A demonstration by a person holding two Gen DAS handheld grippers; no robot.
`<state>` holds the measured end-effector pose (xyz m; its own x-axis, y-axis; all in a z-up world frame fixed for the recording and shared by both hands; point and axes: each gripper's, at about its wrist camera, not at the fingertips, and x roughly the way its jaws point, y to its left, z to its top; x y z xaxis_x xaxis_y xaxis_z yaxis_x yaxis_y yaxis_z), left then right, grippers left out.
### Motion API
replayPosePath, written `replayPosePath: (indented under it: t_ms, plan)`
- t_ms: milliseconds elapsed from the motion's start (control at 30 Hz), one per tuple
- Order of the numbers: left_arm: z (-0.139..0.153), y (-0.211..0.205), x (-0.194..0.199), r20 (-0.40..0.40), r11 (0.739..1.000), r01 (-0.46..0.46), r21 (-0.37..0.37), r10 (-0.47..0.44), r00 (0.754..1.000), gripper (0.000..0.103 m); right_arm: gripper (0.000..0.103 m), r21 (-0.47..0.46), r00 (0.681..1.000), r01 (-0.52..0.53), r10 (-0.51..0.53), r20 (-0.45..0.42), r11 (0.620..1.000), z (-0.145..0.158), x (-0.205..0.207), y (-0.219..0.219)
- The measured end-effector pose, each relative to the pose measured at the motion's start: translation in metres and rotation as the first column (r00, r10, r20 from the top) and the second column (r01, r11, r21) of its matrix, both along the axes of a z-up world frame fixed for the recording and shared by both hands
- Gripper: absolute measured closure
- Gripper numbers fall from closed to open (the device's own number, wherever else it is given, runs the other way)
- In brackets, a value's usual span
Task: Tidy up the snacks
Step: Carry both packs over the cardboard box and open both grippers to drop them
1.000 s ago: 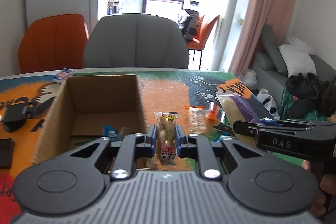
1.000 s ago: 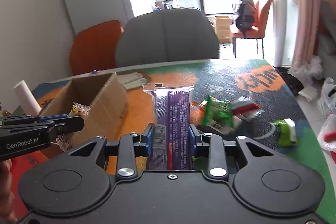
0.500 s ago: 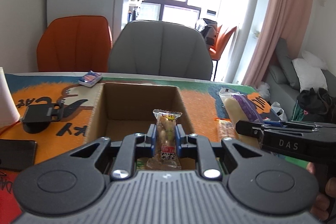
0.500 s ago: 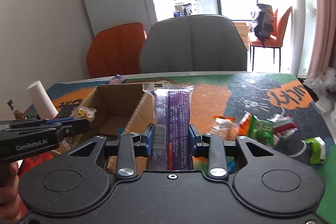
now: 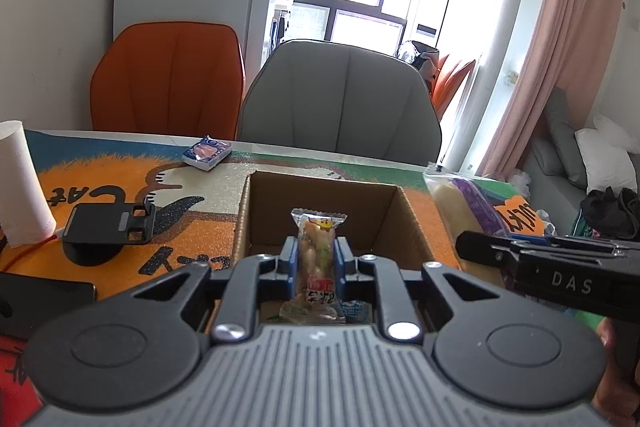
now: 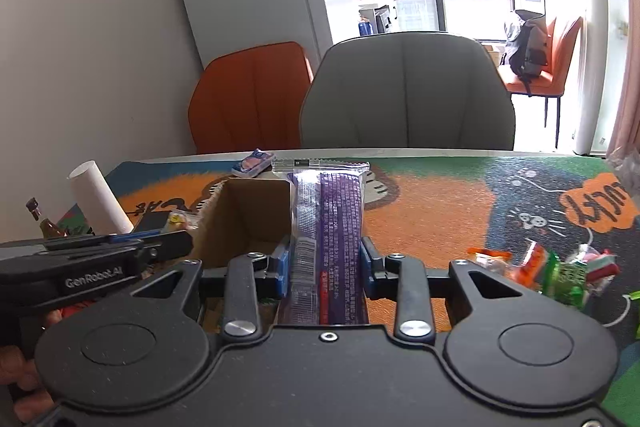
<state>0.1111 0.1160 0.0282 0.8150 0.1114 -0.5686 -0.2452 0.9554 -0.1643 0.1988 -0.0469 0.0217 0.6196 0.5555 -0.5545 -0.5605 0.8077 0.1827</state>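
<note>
My left gripper (image 5: 316,259) is shut on a small clear snack packet (image 5: 318,251) and holds it upright over the open cardboard box (image 5: 388,219). A blue packet (image 5: 352,309) lies inside the box. My right gripper (image 6: 324,259) is shut on a long purple snack pack (image 6: 332,223), held over the box's right wall (image 6: 256,215). The purple pack also shows in the left wrist view (image 5: 468,207), beside the box on the right. Loose snacks (image 6: 560,267) lie on the mat at the right.
A white paper roll (image 5: 20,183), a black stand (image 5: 108,231) and a dark phone (image 5: 44,303) sit left of the box. A small blue packet (image 5: 207,151) lies at the far edge. A grey chair (image 5: 340,99) and an orange chair (image 5: 168,75) stand behind the table.
Both grippers have moved left with their snacks. The left one went from right of the box to over its middle; the right one came up to the box's right wall.
</note>
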Motion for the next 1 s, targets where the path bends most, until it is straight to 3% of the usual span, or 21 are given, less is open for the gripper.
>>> replayPosePath:
  t_ms: [367, 567, 667, 833, 1000]
  plan:
    - [-0.010, 0.011, 0.011, -0.002, 0.999, -0.039, -0.001, 0.039, 0.999, 0.078, 0.071, -0.014, 1.000, 0.000, 0.000, -0.024, 1.000, -0.008, 0.011, 0.020]
    - [-0.013, 0.019, -0.005, 0.001, 0.998, -0.063, -0.030, 0.063, 0.998, 0.062, 0.070, 0.012, 0.999, 0.003, -0.003, -0.046, 1.000, -0.011, 0.014, 0.027]
    - [-0.013, 0.021, -0.014, 0.001, 0.996, -0.075, -0.041, 0.075, 0.997, 0.051, 0.055, 0.009, 0.999, -0.003, 0.003, -0.039, 1.000, -0.010, 0.011, 0.032]
    - [-0.015, 0.020, -0.024, -0.005, 0.996, -0.078, -0.052, 0.078, 0.997, 0.033, 0.052, 0.008, 0.999, 0.005, -0.005, -0.034, 1.000, -0.008, 0.005, 0.027]
    - [-0.015, 0.015, -0.028, -0.011, 0.995, -0.079, -0.062, 0.078, 0.997, 0.024, 0.042, 0.001, 0.999, 0.022, -0.022, -0.031, 1.000, -0.008, 0.000, 0.014]
